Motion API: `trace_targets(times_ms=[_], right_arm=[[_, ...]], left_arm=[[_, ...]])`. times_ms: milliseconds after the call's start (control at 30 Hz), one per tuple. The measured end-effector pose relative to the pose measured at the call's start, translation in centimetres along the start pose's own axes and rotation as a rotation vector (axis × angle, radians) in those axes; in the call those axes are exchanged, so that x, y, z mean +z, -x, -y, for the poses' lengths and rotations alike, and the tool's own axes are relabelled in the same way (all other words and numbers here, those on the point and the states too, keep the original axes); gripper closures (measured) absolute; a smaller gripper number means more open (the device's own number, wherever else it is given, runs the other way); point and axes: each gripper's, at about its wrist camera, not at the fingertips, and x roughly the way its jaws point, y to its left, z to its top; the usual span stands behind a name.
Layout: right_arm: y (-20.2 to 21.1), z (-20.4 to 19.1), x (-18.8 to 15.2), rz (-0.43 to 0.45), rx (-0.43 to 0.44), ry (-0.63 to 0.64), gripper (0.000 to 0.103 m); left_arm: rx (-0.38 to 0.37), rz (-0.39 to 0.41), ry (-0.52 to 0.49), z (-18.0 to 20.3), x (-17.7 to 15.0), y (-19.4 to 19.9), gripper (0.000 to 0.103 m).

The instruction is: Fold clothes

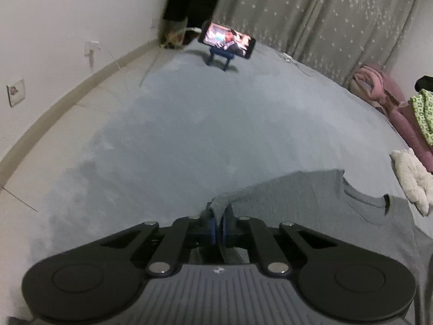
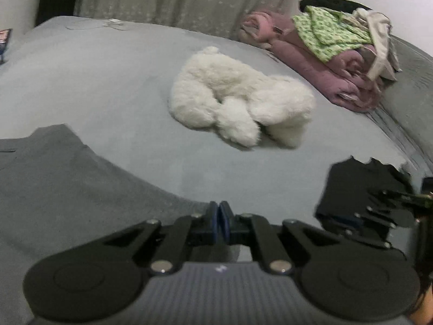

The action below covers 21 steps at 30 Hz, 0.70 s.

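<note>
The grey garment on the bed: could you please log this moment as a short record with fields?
Surface: pale blue bed sheet
Garment: grey knit garment, spread flat
Left hand-held gripper: shut on a bunched edge of the garment
Right hand-held gripper: shut at the garment's edge; cloth between the fingers cannot be confirmed
Nearby: fluffy white plush toy, folded black cloth

Bedroom at home | grey-sheeted bed (image 1: 189,124) fills frame | star-print curtain (image 1: 311,13) upper right | plush toy (image 2: 238,94) centre
</note>
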Motion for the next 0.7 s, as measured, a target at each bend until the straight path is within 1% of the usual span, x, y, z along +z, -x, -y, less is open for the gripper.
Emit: trace_targets(times_ms=[67, 100, 133, 200, 267, 300, 333, 367, 400, 467, 500, 567, 633, 700], right_arm=[[-0.1, 0.4, -0.4, -0.012, -0.051, -0.014, 0.099], [-0.5, 0.4, -0.6, -0.026, -0.061, -0.017, 0.099], [-1.4, 0.2, -1.0, -0.041, -0.048, -0.004, 0.099], [-2.3, -0.4, -1.2, -0.010, -0.036, 0.046, 0.097], [-2.5, -0.7, -0.8, 0.018, -0.026, 0.050, 0.089], [-2.3, -0.6, -0.6, 0.036, -0.006, 0.028, 0.073], [-1.8, -0.3, -0.4, 0.052, 0.017, 0.000, 0.055], [-1.3, 0.0, -0.2, 0.064, 0.035, -0.021, 0.052], [-0.6, 0.0, -0.1, 0.069, 0.039, -0.026, 0.051], [0.6, 0.1, -0.1, 0.055, 0.040, -0.028, 0.051], [0.9, 0.3, -0.1, 0.043, 0.048, -0.041, 0.051], [2.3, 0.8, -0.9, 0.005, 0.088, -0.110, 0.051], [3.1, 1.5, -1.8, -0.040, 0.148, -0.179, 0.051], [3.4, 1.7, -2.8, -0.084, 0.187, -0.219, 0.051]], left_arm=[[0.018, -0.010, 0.004, -0.1, 0.0, -0.2, 0.099], [0.026, -0.011, 0.001, 0.0, -0.2, -0.4, 0.099], [0.033, -0.012, -0.002, 0.1, -0.4, -0.7, 0.099], [0.035, -0.024, -0.028, 0.5, -0.7, -1.6, 0.098], [0.027, -0.032, -0.047, 0.8, -0.8, -2.3, 0.097], [0.018, -0.023, -0.030, 0.8, -0.6, -2.2, 0.096], [0.008, -0.014, -0.013, 0.7, -0.4, -2.0, 0.093], [0.002, -0.007, 0.009, 0.4, -0.3, -1.6, 0.093], [0.001, -0.001, 0.034, 0.0, -0.2, -0.9, 0.092], [-0.001, 0.010, 0.086, -0.8, 0.0, 0.5, 0.082], [-0.002, 0.016, 0.112, -1.2, 0.2, 1.2, 0.082], [-0.013, 0.023, 0.164, -2.0, 0.2, 2.7, 0.082], [-0.053, 0.016, 0.215, -2.6, -0.6, 4.3, 0.081], [-0.090, 0.006, 0.258, -3.1, -1.5, 5.8, 0.078]])
